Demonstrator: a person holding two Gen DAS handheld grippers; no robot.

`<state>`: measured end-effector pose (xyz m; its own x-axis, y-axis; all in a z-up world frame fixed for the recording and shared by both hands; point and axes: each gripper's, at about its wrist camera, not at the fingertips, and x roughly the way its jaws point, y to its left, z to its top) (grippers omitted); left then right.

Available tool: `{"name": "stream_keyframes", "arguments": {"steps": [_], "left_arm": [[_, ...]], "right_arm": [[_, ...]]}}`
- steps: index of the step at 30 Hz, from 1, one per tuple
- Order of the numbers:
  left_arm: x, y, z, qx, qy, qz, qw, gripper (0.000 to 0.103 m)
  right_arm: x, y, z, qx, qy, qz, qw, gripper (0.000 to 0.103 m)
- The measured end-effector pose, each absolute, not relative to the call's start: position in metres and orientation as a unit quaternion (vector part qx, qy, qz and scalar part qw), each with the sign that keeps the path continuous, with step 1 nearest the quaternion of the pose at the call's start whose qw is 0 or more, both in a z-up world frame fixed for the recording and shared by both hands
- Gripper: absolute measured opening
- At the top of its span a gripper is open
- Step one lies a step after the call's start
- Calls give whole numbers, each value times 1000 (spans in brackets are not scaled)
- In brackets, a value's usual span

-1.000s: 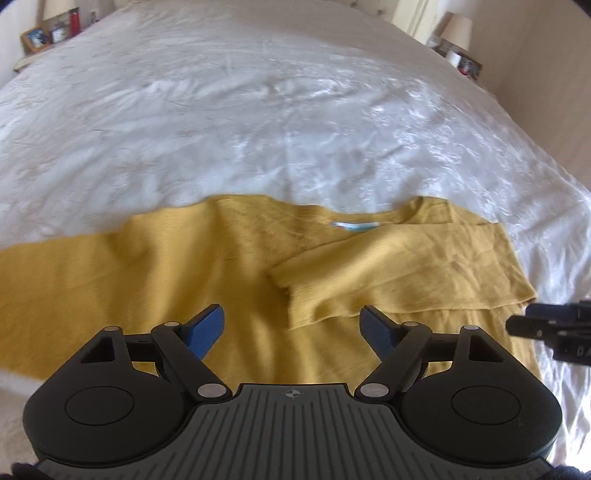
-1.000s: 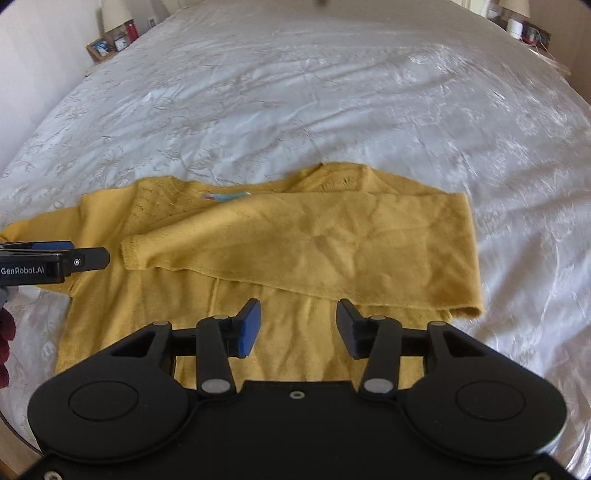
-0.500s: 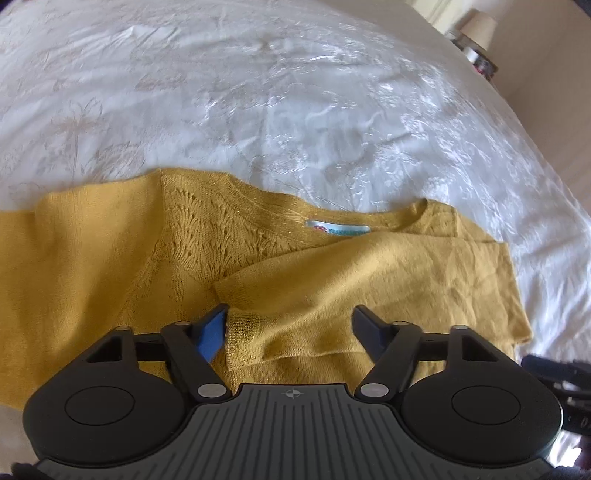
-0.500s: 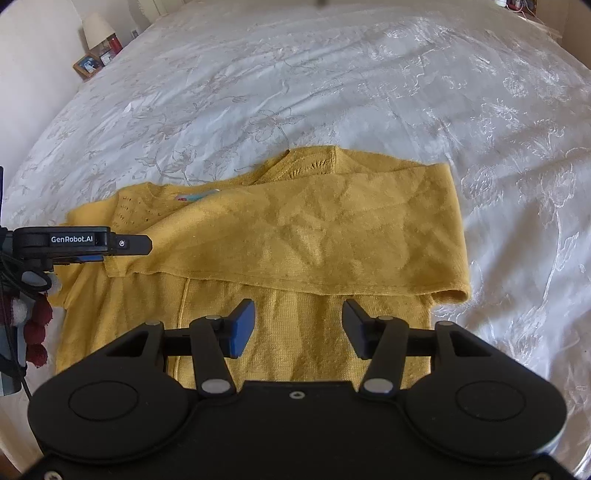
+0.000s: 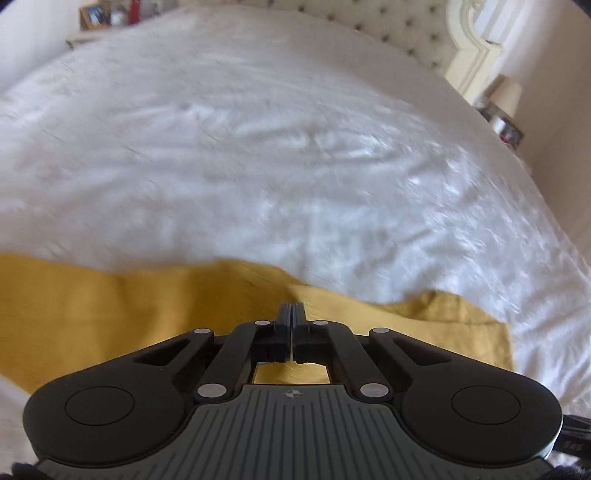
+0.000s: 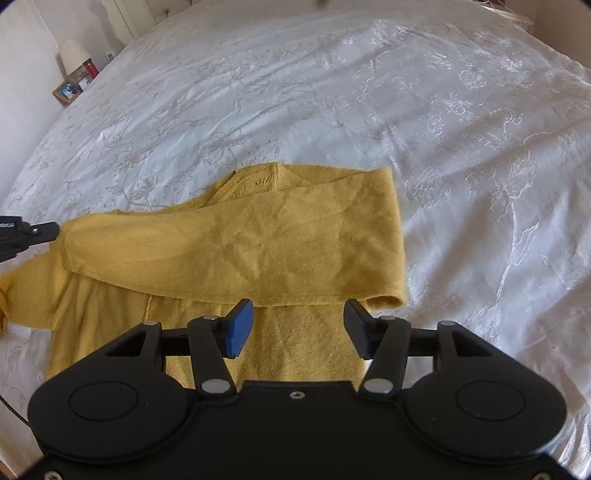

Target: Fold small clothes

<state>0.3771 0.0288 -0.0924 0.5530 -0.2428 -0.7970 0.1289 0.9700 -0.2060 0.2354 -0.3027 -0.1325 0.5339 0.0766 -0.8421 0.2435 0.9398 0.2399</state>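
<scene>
A mustard-yellow knit sweater lies on the white bedspread, one sleeve folded across its chest. My left gripper is shut, its jaws pinched together on the cuff of that folded sleeve; yellow knit fills the view around the tips. In the right wrist view the left gripper comes in from the left edge and meets the cuff, which is raised a little. My right gripper hovers over the sweater's lower body near its right side, jaws opening, nothing between the pads.
The bedspread stretches far beyond the sweater. A tufted headboard stands at the back. A lamp and a photo frame sit on a bedside table at the left; another lamp is at the right.
My left gripper closed on the sleeve cuff and lifted, its view tipping up toward the headboard. The right gripper slid toward the sweater's right edge and its jaws widened.
</scene>
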Motion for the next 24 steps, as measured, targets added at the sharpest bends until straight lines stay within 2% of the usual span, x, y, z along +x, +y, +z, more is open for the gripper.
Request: {"name": "stream_keyframes", "arguments": {"steps": [4, 8, 9, 10, 11, 13, 16, 19, 24], "left_arm": [[389, 58, -100, -34, 472, -64, 878, 0], [394, 68, -114, -65, 507, -88, 855, 2], [393, 64, -117, -72, 508, -101, 852, 5], [390, 60, -120, -73, 509, -117, 849, 20], [389, 53, -122, -72, 509, -133, 847, 39], [385, 38, -126, -71, 502, -162, 846, 52], [382, 15, -131, -49, 500, -183, 845, 52], [389, -1, -145, -37, 520, -192, 832, 58], [403, -3, -167, -41, 541, -147, 827, 58]], "right_arm": [[240, -323, -133, 176, 475, -66, 860, 65], [251, -340, -139, 179, 475, -85, 857, 65], [253, -343, -139, 178, 474, -87, 858, 65], [254, -344, -139, 178, 473, -89, 858, 65], [256, -345, -139, 177, 472, -91, 859, 65], [258, -346, -139, 177, 472, -91, 859, 65], [259, -341, -139, 174, 473, -86, 859, 65], [260, -336, -141, 169, 476, -78, 860, 65], [259, -326, -143, 164, 481, -64, 859, 65]]}}
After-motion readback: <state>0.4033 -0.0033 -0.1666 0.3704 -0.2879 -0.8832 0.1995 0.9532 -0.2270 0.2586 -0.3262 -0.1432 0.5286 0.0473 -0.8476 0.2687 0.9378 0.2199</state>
